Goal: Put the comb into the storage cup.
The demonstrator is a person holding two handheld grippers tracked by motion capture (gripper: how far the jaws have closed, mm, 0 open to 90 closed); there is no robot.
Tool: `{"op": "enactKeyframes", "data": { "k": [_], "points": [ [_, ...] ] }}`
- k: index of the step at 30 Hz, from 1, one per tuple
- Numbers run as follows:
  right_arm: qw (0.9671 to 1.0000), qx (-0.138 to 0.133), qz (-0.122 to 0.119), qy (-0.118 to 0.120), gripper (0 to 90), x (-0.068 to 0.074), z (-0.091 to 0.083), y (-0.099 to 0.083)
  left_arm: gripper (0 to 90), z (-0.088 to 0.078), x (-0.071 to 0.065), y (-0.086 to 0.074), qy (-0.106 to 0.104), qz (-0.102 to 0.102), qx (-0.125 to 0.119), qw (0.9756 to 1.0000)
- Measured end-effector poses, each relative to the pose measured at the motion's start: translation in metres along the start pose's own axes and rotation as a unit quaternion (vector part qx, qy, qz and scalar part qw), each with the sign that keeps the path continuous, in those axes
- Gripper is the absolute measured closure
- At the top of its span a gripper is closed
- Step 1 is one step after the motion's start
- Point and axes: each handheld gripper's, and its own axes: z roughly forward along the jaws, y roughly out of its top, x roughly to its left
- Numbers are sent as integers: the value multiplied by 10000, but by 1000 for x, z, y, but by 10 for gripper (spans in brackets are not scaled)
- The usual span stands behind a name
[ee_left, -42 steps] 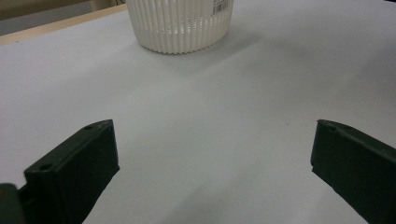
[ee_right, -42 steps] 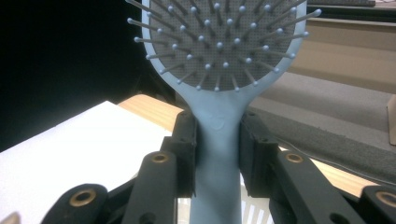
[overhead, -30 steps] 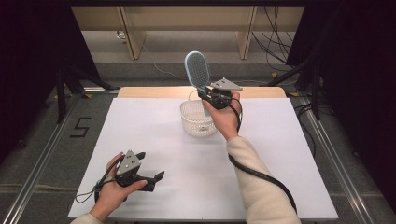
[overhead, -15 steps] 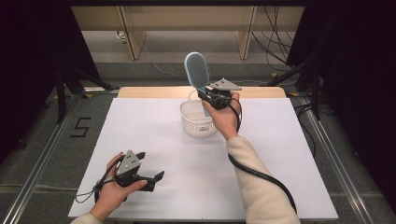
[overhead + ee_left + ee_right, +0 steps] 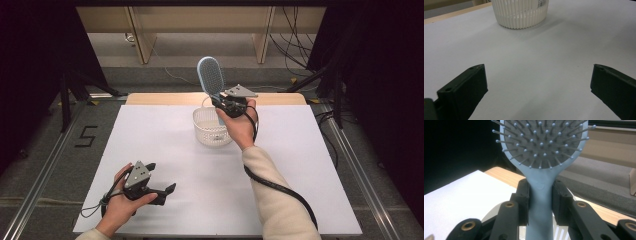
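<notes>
A light blue hairbrush (image 5: 210,75) stands upright above the white ribbed basket (image 5: 206,131) at the table's far middle. My right gripper (image 5: 221,103) is shut on its handle, held over the basket's right rim. In the right gripper view the two black pads clamp the blue handle (image 5: 540,195) from both sides, the bristled head (image 5: 544,142) rising above them. My left gripper (image 5: 162,191) rests low near the table's front left edge, open with nothing between its fingers. In the left gripper view the basket (image 5: 520,12) stands ahead, beyond the wide-apart jaws.
A white sheet covers the table (image 5: 150,145), with a wooden strip (image 5: 165,98) along its far edge. Black cables (image 5: 280,187) trail from the grippers. Dark stands and cables sit on the floor beyond the table.
</notes>
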Motion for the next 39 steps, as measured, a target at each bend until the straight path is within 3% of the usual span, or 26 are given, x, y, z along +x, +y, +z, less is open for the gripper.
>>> {"op": "enactKeyframes", "data": {
  "k": [39],
  "points": [
    [9999, 42, -118, 45, 704, 3, 5, -8, 2, 0, 0, 0, -7, 3, 3, 10000]
  ]
}}
